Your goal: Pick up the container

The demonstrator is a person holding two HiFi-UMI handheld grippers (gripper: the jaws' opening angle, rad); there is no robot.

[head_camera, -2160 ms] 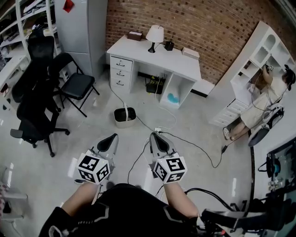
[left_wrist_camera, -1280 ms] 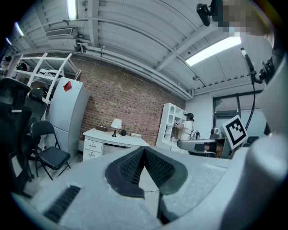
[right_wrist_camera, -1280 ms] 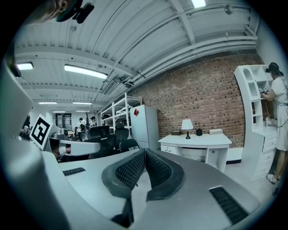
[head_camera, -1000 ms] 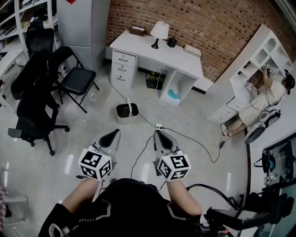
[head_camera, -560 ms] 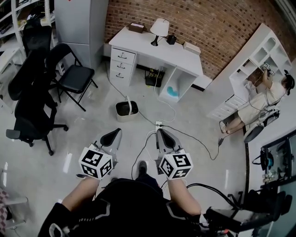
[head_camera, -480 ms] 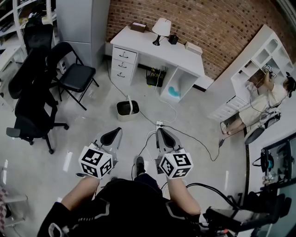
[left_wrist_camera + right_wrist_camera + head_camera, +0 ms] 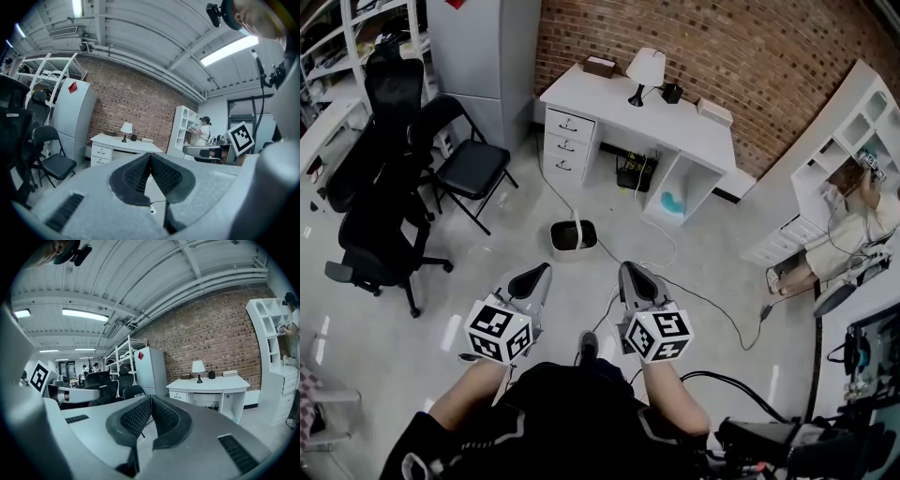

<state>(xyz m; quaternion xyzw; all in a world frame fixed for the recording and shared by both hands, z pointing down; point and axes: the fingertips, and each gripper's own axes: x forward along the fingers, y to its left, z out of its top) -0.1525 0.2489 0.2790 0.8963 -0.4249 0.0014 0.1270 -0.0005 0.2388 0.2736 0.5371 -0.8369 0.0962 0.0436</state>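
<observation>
The container (image 7: 575,236) is a small white bin with a dark inside. It stands on the pale floor in front of the desk, with a white cable across its rim. My left gripper (image 7: 532,277) and right gripper (image 7: 635,277) are held side by side above the floor, short of the bin and pointing toward it. Both are shut with nothing between the pads. In the left gripper view the left gripper (image 7: 150,157) has its ribbed pads meeting at the tip. The right gripper (image 7: 151,399) shows the same in its own view. The bin is hidden behind the jaws in both gripper views.
A white desk (image 7: 647,108) with a lamp (image 7: 645,67) stands against the brick wall. A folding chair (image 7: 473,164) and a black office chair (image 7: 380,225) are at the left. Cables (image 7: 703,300) trail over the floor. A person (image 7: 853,216) stands at white shelves, right.
Both grippers have come a little nearer the bin as the person steps forward. A shoe now shows on the floor between the two grippers. The jaws have stayed shut.
</observation>
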